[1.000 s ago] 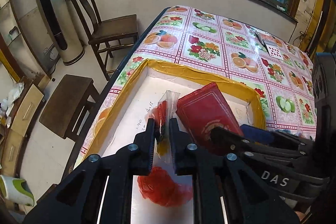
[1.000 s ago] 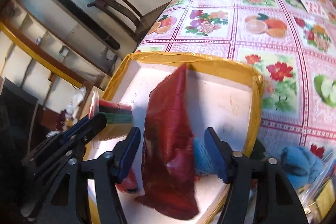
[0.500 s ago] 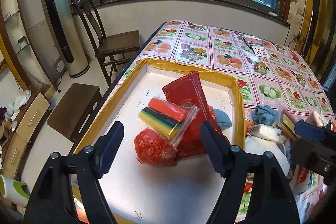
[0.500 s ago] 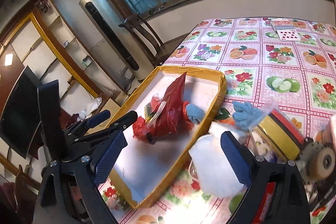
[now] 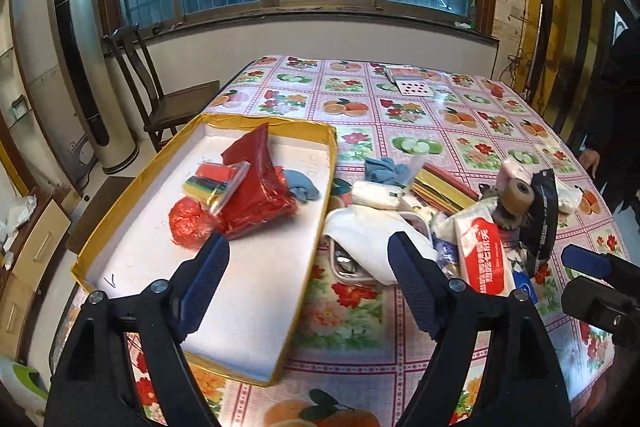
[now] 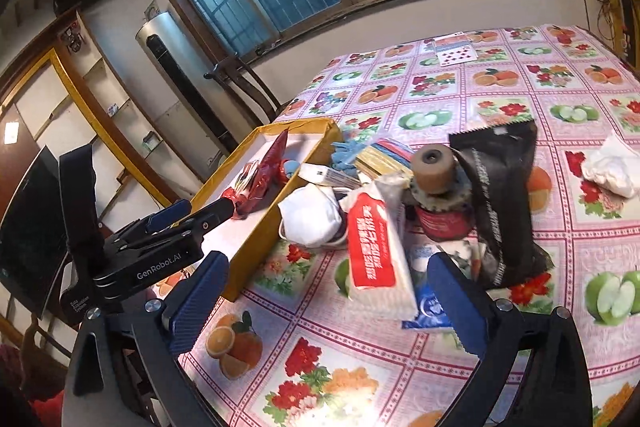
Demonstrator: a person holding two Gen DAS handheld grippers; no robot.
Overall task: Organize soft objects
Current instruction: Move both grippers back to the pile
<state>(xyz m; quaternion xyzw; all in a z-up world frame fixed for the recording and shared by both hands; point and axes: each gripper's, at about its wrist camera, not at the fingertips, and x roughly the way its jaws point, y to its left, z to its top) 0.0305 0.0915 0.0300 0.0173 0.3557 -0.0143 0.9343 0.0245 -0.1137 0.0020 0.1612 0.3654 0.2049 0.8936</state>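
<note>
A gold-rimmed white box (image 5: 272,121) sits on the table's left side. It holds a red bag (image 5: 256,187), a packet of coloured sponges (image 5: 208,183), a red mesh ball (image 5: 188,223) and a blue cloth (image 5: 304,187). My left gripper (image 5: 306,259) hangs open and empty above the box's near right edge. My right gripper (image 6: 328,275) is open too, and empty, just in front of a red-and-white tissue pack (image 6: 376,259). Beside that pack lie a white cloth (image 6: 312,215) and a black packet (image 6: 504,195).
The pile right of the box also holds another blue cloth (image 5: 386,171), a tape roll (image 5: 518,193) and a gold-and-red flat pack (image 5: 440,187). Crumpled white tissue (image 6: 612,167) lies apart. Playing cards (image 5: 412,87) lie far back. A chair (image 5: 160,95) stands left; a person (image 5: 616,107) stands right.
My left gripper let go of the sponge packet, which now lies in the box. Both grippers have pulled back and up, and the right one has swung over the pile beside the box.
</note>
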